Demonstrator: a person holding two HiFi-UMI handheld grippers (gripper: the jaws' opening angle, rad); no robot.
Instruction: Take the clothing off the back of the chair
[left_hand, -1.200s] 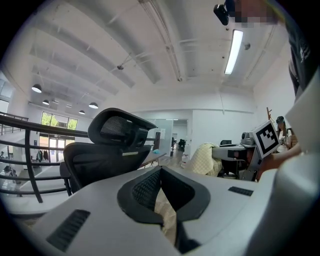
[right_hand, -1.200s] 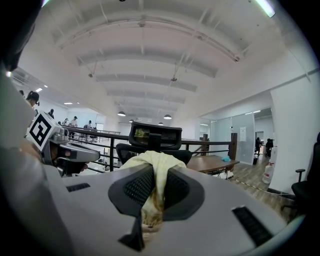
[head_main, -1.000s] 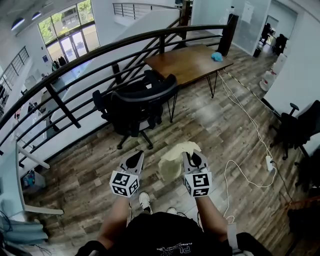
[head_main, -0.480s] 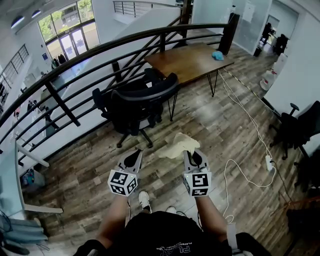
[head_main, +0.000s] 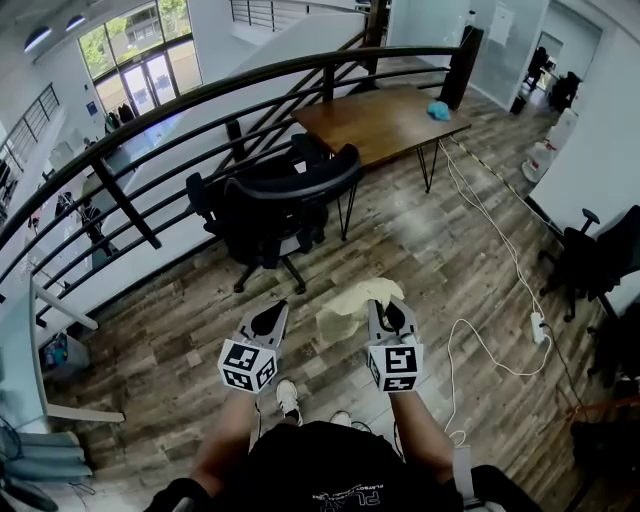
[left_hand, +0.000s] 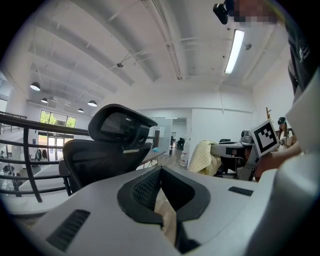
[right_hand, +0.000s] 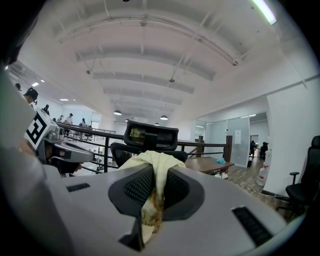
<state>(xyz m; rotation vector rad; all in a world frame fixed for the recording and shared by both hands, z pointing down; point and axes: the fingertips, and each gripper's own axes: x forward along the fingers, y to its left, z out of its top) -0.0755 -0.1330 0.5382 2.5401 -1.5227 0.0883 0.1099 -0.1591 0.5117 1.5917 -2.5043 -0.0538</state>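
The pale yellow clothing (head_main: 352, 302) hangs off the front of my right gripper (head_main: 387, 318), clear of the black office chair (head_main: 280, 205) that stands farther ahead by the railing. In the right gripper view the cloth (right_hand: 156, 162) is pinched between the shut jaws of that gripper (right_hand: 152, 196), with the chair's headrest (right_hand: 150, 135) behind it. My left gripper (head_main: 268, 320) sits beside it to the left, shut and holding nothing. In the left gripper view its jaws (left_hand: 161, 195) meet, the chair (left_hand: 105, 147) is ahead on the left and the cloth (left_hand: 202, 157) is on the right.
A black railing (head_main: 200, 100) curves behind the chair. A wooden table (head_main: 375, 120) with a small blue thing (head_main: 437, 110) stands beyond it. A white cable (head_main: 480, 345) and power strip (head_main: 540, 322) lie on the wood floor at right, near another black chair (head_main: 600, 255).
The hanging cloth swung up and out to the left half a second ago, and now droops again in front of the right gripper. Both grippers have stayed almost in place.
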